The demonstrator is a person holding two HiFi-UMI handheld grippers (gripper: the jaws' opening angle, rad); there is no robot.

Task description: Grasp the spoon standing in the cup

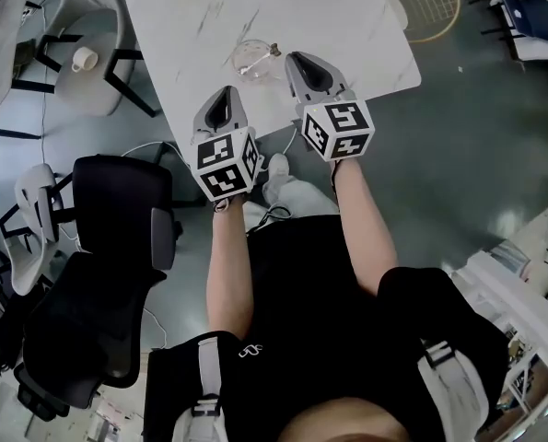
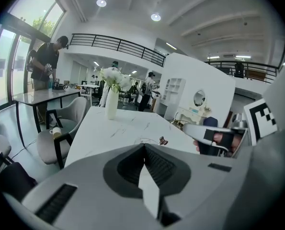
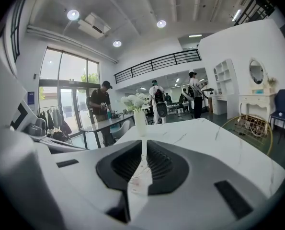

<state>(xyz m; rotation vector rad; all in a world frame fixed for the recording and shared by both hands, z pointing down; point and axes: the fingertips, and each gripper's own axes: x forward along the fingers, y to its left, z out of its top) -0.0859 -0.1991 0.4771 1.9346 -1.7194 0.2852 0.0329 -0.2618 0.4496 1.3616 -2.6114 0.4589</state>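
A clear glass cup [image 1: 252,60] stands on the white marble table [image 1: 347,26], with a spoon [image 1: 272,50] leaning in it, handle up to the right. My right gripper [image 1: 295,59] is just right of the cup, close to the spoon's handle. Its jaws stand a narrow slit apart and hold nothing. In the right gripper view [image 3: 143,146] the cup [image 3: 138,175] shows faintly through that slit. My left gripper [image 1: 228,93] hangs over the table's near edge, short of the cup, jaws shut and empty [image 2: 144,147]. The cup [image 2: 146,140] and spoon [image 2: 163,140] show just past its tips.
A white vase of flowers [image 2: 112,102] stands at the table's far end. A grey chair [image 1: 89,35] with a paper cup [image 1: 85,59] on its seat is left of the table. A black office chair [image 1: 108,274] stands beside the person. A gold wire basket [image 1: 435,3] sits at the right.
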